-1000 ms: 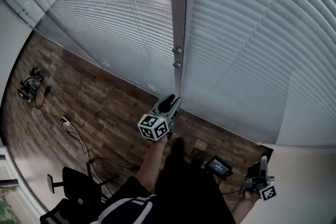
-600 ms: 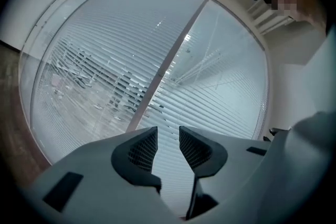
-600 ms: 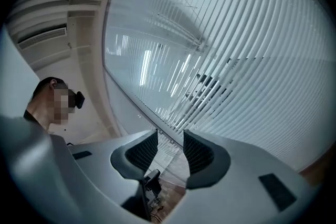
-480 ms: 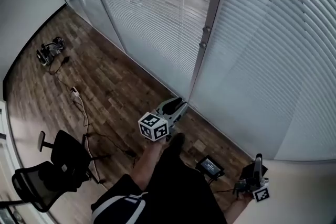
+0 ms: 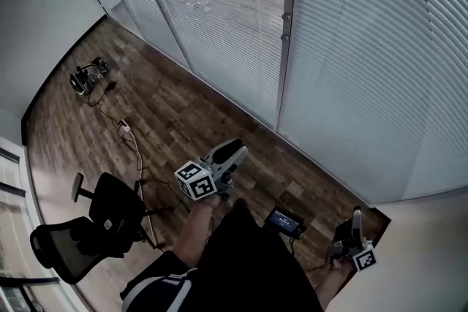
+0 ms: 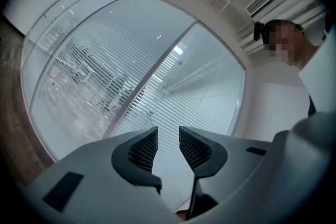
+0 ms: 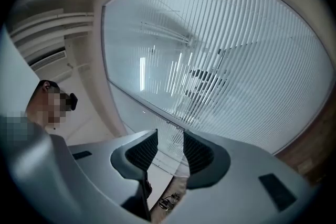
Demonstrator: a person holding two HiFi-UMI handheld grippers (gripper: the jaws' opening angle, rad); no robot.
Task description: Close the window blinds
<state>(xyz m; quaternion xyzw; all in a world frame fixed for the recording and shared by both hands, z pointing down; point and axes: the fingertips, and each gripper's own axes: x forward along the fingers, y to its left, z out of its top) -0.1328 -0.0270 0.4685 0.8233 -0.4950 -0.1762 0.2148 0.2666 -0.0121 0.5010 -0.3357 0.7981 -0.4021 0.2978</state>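
Inspector: Your left claw [image 5: 235,153] and right claw [image 5: 356,214] both stand slightly apart and empty, well short of the window blinds [image 5: 365,47].
Assessor: Risk noted: pinch the blinds themselves and you likely kink them; no control shows beside them.

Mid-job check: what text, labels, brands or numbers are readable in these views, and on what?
No readable words or numbers in any view.
Cubes on left gripper and right gripper: black-and-white square patterns only, no letters.
Small screen on the floor: lit, too small to read.
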